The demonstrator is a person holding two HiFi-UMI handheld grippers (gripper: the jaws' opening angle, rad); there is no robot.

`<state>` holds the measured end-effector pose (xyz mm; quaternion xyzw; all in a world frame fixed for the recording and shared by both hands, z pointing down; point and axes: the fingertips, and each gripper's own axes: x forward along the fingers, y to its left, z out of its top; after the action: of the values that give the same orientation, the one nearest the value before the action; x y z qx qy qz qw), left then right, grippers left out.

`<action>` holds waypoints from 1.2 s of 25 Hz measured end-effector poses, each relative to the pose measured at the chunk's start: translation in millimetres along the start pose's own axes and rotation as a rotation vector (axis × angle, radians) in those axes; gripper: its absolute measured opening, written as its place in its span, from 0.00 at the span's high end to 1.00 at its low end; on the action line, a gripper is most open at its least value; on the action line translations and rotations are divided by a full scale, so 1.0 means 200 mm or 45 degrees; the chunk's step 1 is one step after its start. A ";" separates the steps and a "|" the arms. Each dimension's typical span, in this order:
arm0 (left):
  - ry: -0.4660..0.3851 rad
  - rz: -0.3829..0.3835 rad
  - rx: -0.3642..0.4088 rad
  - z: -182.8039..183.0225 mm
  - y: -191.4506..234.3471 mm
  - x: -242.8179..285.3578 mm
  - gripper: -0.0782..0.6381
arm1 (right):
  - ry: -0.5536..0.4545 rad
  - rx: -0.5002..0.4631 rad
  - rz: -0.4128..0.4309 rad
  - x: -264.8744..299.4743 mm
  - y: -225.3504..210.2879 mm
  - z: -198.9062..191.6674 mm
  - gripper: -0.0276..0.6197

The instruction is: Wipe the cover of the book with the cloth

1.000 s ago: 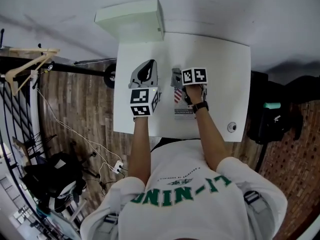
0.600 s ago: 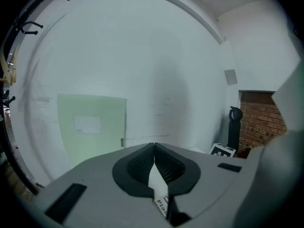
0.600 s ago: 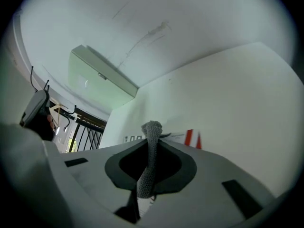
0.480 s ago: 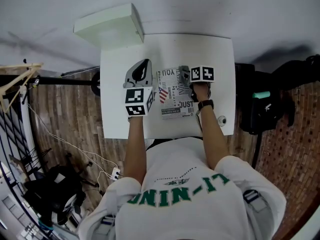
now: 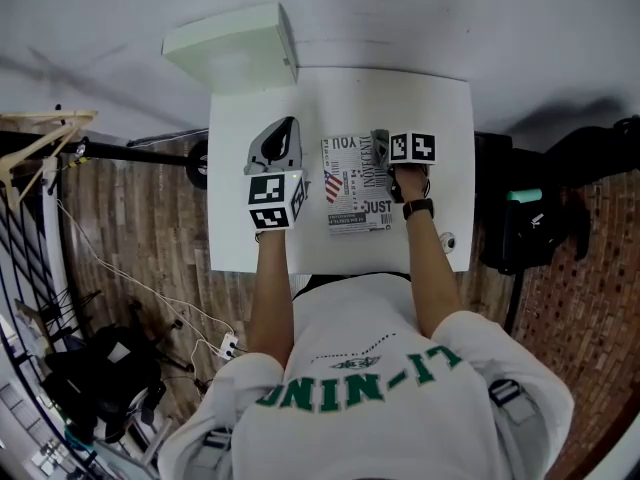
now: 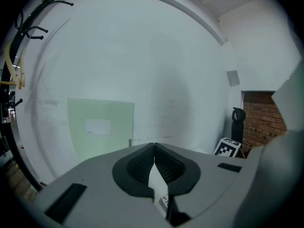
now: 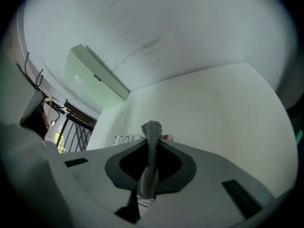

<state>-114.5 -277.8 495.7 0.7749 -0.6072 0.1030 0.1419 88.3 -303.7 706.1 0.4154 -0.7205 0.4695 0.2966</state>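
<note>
The book (image 5: 355, 186) lies flat and cover-up on the white table (image 5: 440, 108), between the two grippers. Its long axis runs away from the person toward the table's far edge, roughly in line with both pairs of jaws. The printed cover has large letters upside down at its far end, the word JUST at its near end, and a small flag on the side toward the left gripper. The right gripper (image 5: 380, 140) sits over the book's far right corner, pointing away from the person, its jaws clamped on the gray knitted cloth (image 5: 381, 154). In the right gripper view the cloth (image 7: 152, 127) is a narrow fold pinched between the jaws and poking out past their tips. A strip of the book's printed edge (image 7: 124, 139) shows just beyond them. Whether the cloth presses on the cover cannot be told. Behind this gripper, a black watch (image 5: 417, 208) is on the person's wrist. The left gripper (image 5: 286, 130) is just to the left of the book and apart from it, pointing the same way. In the left gripper view its jaws (image 6: 154, 146) meet at the tips. A thin white sliver with a bit of print shows in the gap behind them, and what it is cannot be told. Ahead of the left gripper, a pale green box (image 5: 235, 53) stands at the table's far left corner against the wall.
</note>
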 end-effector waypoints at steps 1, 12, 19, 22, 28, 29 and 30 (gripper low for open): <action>0.001 0.007 -0.004 -0.01 0.01 -0.01 0.87 | 0.003 -0.002 0.068 0.01 0.10 -0.01 0.90; -0.018 0.082 -0.015 0.01 0.13 -0.16 0.87 | 0.199 -0.133 0.312 0.30 0.66 -0.29 0.90; -0.030 0.062 -0.007 0.03 0.11 -0.16 0.87 | 0.120 -0.063 0.226 0.17 0.40 -0.24 0.90; -0.019 0.023 0.002 0.01 0.05 -0.13 0.87 | 0.079 -0.043 0.138 0.09 0.22 -0.21 0.90; -0.015 -0.036 0.026 0.02 -0.06 -0.07 0.87 | 0.027 0.009 -0.016 -0.06 -0.07 -0.17 0.90; -0.015 -0.040 0.026 0.01 -0.06 -0.07 0.87 | 0.024 0.002 -0.032 -0.07 -0.09 -0.17 0.90; -0.015 -0.041 0.026 0.01 -0.07 -0.07 0.87 | 0.022 -0.009 -0.044 -0.07 -0.10 -0.17 0.90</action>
<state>-104.9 -263.7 487.4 0.7866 -0.5944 0.1024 0.1321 114.1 -272.1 715.8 0.4227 -0.7123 0.4652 0.3123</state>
